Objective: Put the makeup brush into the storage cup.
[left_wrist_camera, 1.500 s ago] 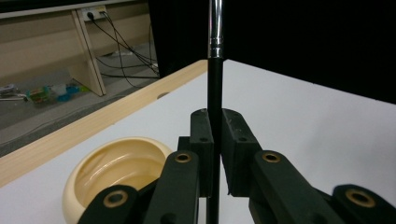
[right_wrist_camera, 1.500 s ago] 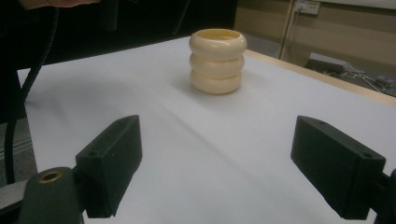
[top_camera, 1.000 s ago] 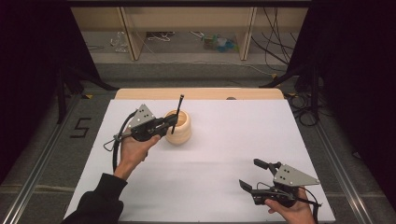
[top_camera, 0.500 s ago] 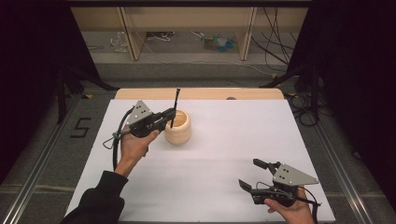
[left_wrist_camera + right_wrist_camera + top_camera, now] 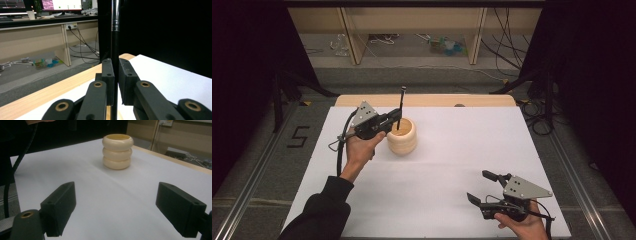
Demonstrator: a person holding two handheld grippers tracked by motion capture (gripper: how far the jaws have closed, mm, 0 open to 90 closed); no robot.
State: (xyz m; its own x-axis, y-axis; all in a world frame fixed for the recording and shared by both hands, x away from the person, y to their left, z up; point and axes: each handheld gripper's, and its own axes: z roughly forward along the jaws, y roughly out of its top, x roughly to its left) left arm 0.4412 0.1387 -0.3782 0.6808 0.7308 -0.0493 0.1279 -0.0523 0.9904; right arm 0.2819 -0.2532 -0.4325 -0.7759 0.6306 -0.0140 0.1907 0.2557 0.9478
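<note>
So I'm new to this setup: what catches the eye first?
The left gripper clamps a thin black rod with a silver band, upright over the cream ribbed ring-stacked holder at the white table's far left. The right gripper waits open, near right.

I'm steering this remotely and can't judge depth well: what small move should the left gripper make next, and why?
Probably lower it a little and then let go. The left gripper is shut on a thin black rod, held upright over the mouth of the ribbed cream holder, with its lower end at the rim. The right gripper sits open and apart, near the table's front edge.
</note>
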